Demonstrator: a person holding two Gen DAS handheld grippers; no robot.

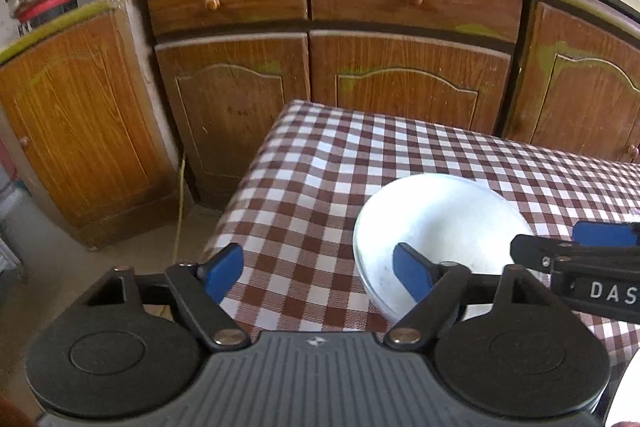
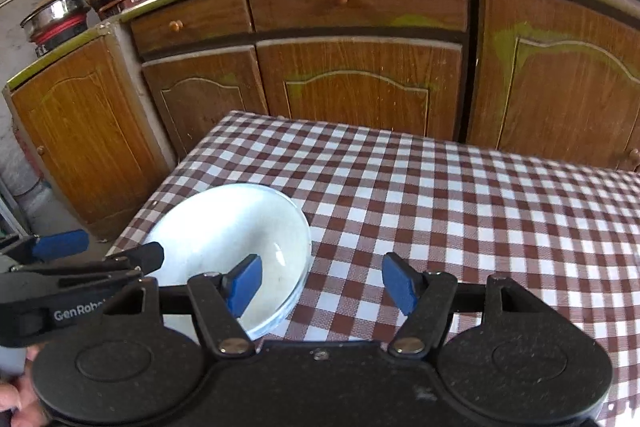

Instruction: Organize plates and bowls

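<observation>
Two hand-held grippers, left hand-held gripper [image 1: 318,273] and right hand-held gripper [image 2: 322,285], both wide and empty, straddle opposite rims of one white bowl [image 1: 440,223] on the checked surface [image 1: 320,163]; likely the grasping step; next, close at nine and three o'clock.

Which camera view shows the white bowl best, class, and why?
The right wrist view: the white bowl shows most of its rim and inside. In the left wrist view, the bowl is partly covered by both tools' fingers.
</observation>
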